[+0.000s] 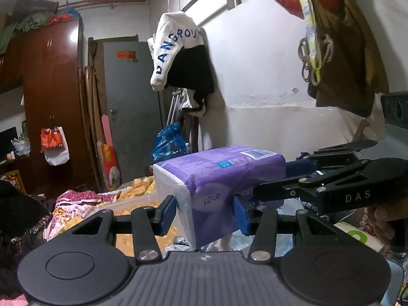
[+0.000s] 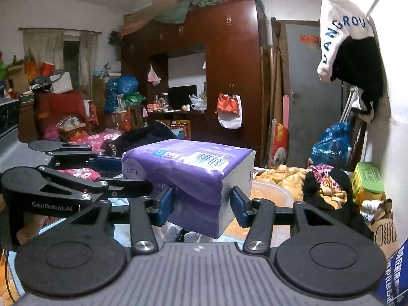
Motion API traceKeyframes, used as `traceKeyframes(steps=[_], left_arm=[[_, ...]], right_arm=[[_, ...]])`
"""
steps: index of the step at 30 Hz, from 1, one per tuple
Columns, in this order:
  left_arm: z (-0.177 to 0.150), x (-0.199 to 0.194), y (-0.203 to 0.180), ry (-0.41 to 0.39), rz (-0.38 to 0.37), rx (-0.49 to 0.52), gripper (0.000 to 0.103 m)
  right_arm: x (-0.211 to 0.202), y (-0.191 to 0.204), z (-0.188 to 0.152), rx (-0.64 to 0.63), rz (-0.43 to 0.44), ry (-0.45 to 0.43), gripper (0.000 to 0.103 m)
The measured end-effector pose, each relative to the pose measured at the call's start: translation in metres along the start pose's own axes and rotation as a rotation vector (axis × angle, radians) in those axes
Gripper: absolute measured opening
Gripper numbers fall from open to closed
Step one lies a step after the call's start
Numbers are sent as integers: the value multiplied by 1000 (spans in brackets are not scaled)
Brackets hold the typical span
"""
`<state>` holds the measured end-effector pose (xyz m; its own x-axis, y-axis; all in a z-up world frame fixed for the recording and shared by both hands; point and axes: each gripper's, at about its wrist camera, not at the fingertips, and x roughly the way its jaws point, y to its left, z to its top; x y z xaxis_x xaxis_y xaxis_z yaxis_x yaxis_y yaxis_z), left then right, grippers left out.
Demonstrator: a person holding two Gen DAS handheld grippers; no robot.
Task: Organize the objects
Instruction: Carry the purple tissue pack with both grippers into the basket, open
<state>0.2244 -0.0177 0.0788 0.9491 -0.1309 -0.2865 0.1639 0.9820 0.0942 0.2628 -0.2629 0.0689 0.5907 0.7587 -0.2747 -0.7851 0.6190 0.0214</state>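
Observation:
A purple and white tissue pack [image 1: 216,186] is held in the air between both grippers. My left gripper [image 1: 204,215] has its blue pads on either side of the pack's near end. The right gripper's black arms [image 1: 318,186] reach in from the right and clamp the pack's far end. In the right wrist view the same pack [image 2: 193,176] sits between my right gripper's [image 2: 201,205] blue pads, and the left gripper [image 2: 84,178] reaches in from the left onto the pack's other end.
A clear plastic bin [image 2: 275,193] lies below the pack on a bed covered with floral bedding [image 1: 74,204]. A brown wardrobe [image 2: 229,63], a grey door [image 1: 130,107], hanging clothes [image 1: 178,51] and a blue bag [image 2: 331,145] stand behind. A green box [image 2: 367,181] is at right.

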Motion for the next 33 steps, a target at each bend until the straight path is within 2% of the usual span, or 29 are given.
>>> traceKeyframes(steps=[11, 13, 14, 15, 17, 20, 22, 25, 30, 33], left_arm=[[-1, 35, 3, 71, 22, -21, 53], [-4, 32, -2, 48, 62, 11, 64], [-4, 27, -4, 27, 92, 26, 79], [-5, 21, -6, -1, 126, 35, 89], [-4, 5, -3, -42, 152, 15, 90], [-8, -24, 5, -59, 114, -55, 90], [-21, -47, 6, -68, 83, -79, 91], [-50, -77, 6, -59, 88, -95, 91], [-106, -107, 20, 10, 101, -151, 91], [-130, -113, 27, 43, 115, -180, 91]], right_arm=[[13, -7, -3, 24, -78, 43, 54], [10, -6, -5, 31, -100, 30, 69], [5, -5, -5, 31, -126, 10, 87], [-1, -4, -6, 26, -146, -19, 97], [-13, -4, -6, 35, -156, -49, 99], [-37, -3, -15, 85, -161, -95, 103], [-54, -4, -26, 133, -138, -128, 103], [-74, -4, -50, 207, -110, -130, 103], [-84, -3, -95, 317, -92, -33, 103], [-83, 7, -117, 310, -77, -3, 103]])
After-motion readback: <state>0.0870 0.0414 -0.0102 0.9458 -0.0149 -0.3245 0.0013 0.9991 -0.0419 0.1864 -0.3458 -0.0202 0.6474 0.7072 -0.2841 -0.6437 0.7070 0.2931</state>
